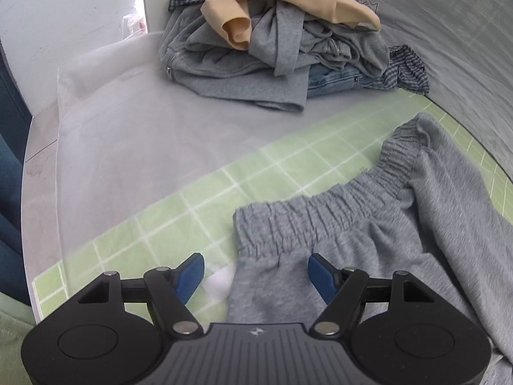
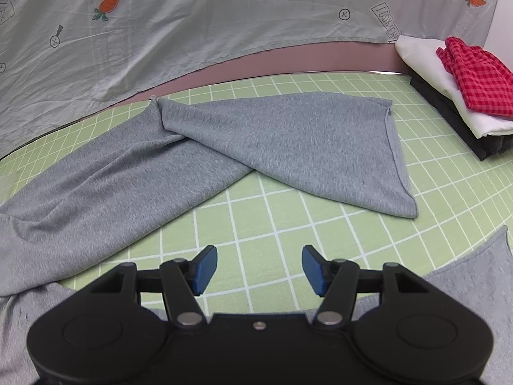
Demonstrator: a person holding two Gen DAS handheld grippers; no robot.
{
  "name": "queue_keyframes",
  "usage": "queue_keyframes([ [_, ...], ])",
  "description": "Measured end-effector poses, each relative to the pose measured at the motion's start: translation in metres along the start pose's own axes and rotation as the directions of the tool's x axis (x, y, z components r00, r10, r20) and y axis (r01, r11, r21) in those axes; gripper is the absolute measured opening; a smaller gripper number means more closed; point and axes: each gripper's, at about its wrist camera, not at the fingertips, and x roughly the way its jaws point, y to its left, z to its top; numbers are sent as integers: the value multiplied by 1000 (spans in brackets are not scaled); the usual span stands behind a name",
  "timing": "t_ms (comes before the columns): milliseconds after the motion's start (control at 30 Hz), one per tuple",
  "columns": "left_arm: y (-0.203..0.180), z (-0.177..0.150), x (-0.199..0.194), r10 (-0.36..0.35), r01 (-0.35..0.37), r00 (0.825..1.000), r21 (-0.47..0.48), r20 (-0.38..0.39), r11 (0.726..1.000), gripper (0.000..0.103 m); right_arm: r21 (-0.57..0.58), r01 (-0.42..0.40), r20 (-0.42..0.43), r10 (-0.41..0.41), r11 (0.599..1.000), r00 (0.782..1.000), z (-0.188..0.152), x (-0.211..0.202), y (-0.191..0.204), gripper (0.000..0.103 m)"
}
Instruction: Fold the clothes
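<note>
Green grid mat point(image 2: 256, 211) – grey sweatpants point(image 2: 288, 141) spread, folded stack point(image 2: 461, 102) beside.

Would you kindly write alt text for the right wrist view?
An open right hand-held gripper hovers over a green gridded mat, facing grey sweatpants whose legs cross. A folded stack topped by a red checked cloth sits at far right.

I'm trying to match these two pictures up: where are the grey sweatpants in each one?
Left wrist view: the grey sweatpants fill the lower right, elastic waistband just ahead of the open left gripper.
Right wrist view: the sweatpants' legs cross in the middle, one folded over the other, beyond the open right gripper.
Shared landmark: the green grid mat beneath them.
</note>
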Motion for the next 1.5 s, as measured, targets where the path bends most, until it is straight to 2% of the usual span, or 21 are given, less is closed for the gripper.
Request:
queue_keyframes([
  [33,1,-5,0,6,-6,1000,6,-4,1000,55,-8,-2,6,2,1000,1000,-1,-4,1,59],
  [67,3,-9,0,17,-17,1000,6,-5,1000,23,-16,-3,15,4,1000,1000,-3,-10,1,59],
  [133,7,-12,-2,4,-4,1000,15,3,1000,3,-25,-6,24,6,1000,1000,-8,-18,-1,59],
  [233,17,-16,-12,15,-16,1000,16,23,1000,3,-23,-6,27,7,1000,1000,-18,-29,-9,59],
  [400,61,-28,-28,96,-94,995,-51,25,994,3,5,-3,26,3,1000,1000,-33,-40,-28,59],
  [533,89,-41,-33,113,-114,993,-98,-12,989,3,40,-4,23,4,999,1000,-39,-41,-50,59],
  [633,85,-45,-52,93,-91,995,-81,30,993,16,84,-6,18,5,996,1000,-39,-38,-66,59],
  [667,79,-45,-59,94,-91,994,-65,48,994,28,100,-9,19,7,995,1000,-37,-37,-72,60],
  [767,52,-45,-78,62,-60,993,-15,102,998,54,147,-10,26,7,989,1000,-34,-33,-91,64],
  [867,16,-47,-92,2,-9,991,52,133,999,64,175,-6,29,1,985,1000,-30,-26,-107,65],
  [1000,-46,-59,-100,-74,60,993,161,86,985,67,222,-10,22,5,975,1000,-22,-14,-130,67],
  [1067,-76,-69,-100,-110,95,992,218,58,971,73,240,-14,23,9,971,1000,-16,-5,-139,69],
  [1200,-133,-90,-94,-142,131,990,317,10,939,73,273,-10,10,8,962,1000,-3,24,-151,68],
  [1267,-154,-93,-89,-141,134,990,346,-4,929,73,280,-16,11,13,960,1000,3,38,-153,64],
  [1333,-174,-93,-82,-137,132,990,374,-13,918,73,270,-6,1,6,963,1000,10,54,-153,51],
  [1500,-221,-92,-66,-124,123,992,441,-27,889,73,206,24,-10,-22,978,1000,19,73,-145,45],
])
